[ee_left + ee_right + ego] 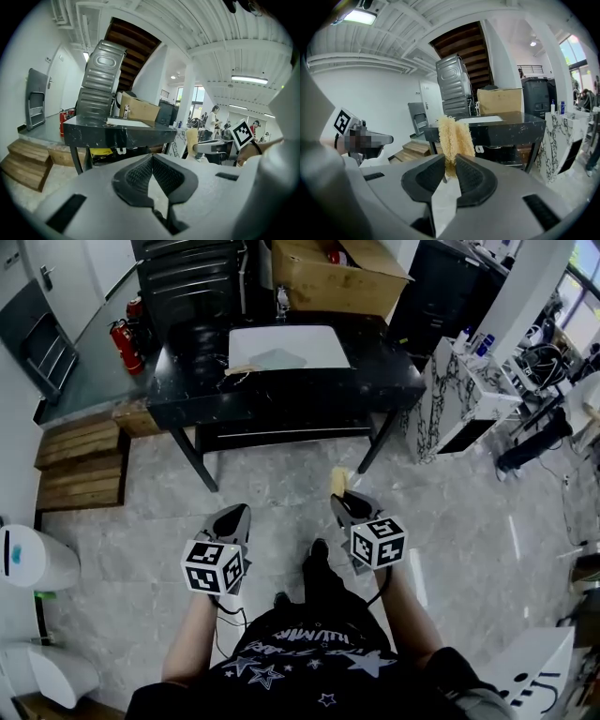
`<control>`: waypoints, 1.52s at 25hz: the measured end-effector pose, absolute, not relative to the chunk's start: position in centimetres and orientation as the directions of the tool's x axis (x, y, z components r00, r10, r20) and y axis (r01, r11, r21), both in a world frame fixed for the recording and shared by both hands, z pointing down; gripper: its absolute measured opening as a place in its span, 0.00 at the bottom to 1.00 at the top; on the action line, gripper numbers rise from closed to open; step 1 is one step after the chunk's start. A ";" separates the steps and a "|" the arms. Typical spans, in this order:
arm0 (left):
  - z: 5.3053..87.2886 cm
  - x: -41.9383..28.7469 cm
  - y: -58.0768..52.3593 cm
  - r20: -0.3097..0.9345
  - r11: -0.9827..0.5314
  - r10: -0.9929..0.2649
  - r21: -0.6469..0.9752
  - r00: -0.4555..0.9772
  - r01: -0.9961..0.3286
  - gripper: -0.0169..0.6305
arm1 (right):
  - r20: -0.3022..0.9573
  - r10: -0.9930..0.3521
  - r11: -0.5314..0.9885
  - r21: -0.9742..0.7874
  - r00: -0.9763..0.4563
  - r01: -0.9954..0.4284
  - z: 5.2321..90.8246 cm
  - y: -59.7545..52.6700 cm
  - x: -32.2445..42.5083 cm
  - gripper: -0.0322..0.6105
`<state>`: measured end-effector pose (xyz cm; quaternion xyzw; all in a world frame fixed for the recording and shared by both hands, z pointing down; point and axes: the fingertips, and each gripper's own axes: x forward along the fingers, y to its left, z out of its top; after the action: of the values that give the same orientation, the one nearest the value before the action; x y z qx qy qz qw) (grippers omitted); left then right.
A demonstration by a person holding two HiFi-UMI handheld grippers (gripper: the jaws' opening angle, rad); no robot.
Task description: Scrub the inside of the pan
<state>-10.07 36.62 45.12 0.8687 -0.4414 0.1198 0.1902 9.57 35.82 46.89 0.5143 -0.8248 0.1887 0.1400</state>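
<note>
In the head view, both tools are held low in front of the body over a pale stone floor, well apart from the black table (375,362); this is judged to be a carrying posture, with the work not yet reached. The left gripper (236,512) is seen with its tips together and nothing in them, presumably kept free to steady the pan. The right gripper (343,499) is clamped on a yellowish fibrous scrubber (338,481), which is held pointing forward so that its free end can be pressed into the pan. A white board (289,347) is laid on the table top and a cardboard box (328,277) is set behind it. The pan itself cannot be made out for certain: a dark round shape (194,338) at the table's left end may be it, far ahead of the scrubber and to its left. In the left gripper view, the jaws are shown meeting at their tips with nothing between them, and the table (117,133) is seen ahead across open floor. In the right gripper view, the scrubber (454,136) is seen pinched by its lower end between the pads, its upper part standing free above them, and the table (506,126) lies beyond it, not touched.
</note>
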 end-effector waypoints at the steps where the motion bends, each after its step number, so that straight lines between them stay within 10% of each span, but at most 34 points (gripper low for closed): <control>1: 45.3 -10.2 36.2 0.378 -0.532 -0.723 0.228 0.578 -0.815 0.04 | 0.424 -0.794 0.399 -0.174 -0.434 -0.900 47.0 35.3 9.6 0.16; 38: 44.9 -3.6 4.8 0.431 -0.360 -0.808 0.178 0.402 -0.916 0.04 | 0.397 -0.706 0.507 -0.295 -0.587 -0.810 48.5 -0.7 17.1 0.16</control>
<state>-3.61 4.84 44.93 0.8134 -0.5297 0.1362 0.1980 17.11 -0.68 48.54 0.4402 -0.8606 0.2296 0.1134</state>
